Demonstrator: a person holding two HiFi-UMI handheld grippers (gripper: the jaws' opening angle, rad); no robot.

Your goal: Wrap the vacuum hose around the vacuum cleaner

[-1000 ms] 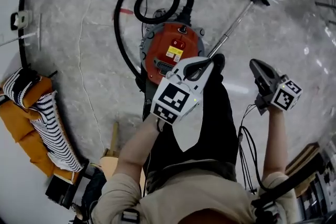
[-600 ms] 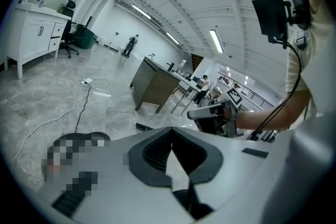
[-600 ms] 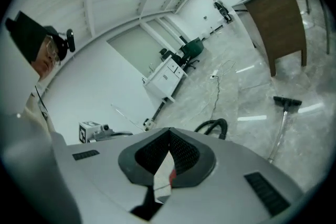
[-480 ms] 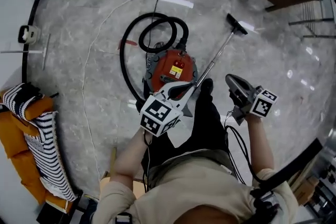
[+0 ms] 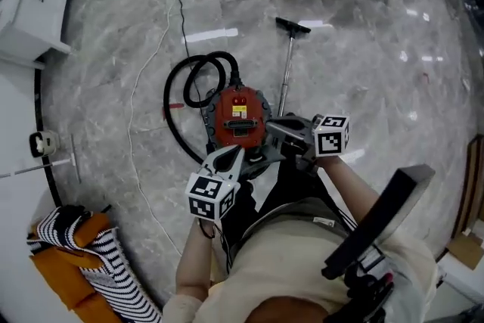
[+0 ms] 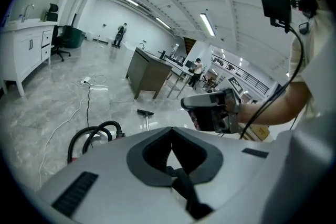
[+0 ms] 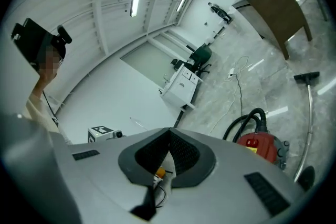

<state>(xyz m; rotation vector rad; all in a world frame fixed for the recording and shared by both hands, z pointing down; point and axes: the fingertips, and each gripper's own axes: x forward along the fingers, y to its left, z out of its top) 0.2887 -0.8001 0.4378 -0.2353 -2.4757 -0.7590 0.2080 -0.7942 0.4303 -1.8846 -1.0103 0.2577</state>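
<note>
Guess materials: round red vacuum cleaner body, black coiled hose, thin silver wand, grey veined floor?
Round red vacuum cleaner body: likely moulded plastic, semi-gloss, with a smooth even sheen.
Black coiled hose: flexible plastic or rubber, matte; it bends into loops.
Thin silver wand: probably a metal tube, with a bright straight highlight.
Grey veined floor: polished stone or tile; it mirrors the ceiling lights.

Cream short-sleeved shirt (image 5: pixel 302 257), black trousers (image 5: pixel 291 181); grey left gripper (image 5: pixel 237 153), right gripper (image 5: pixel 272 124), black-and-white marker cubes (image 5: pixel 210 197).
</note>
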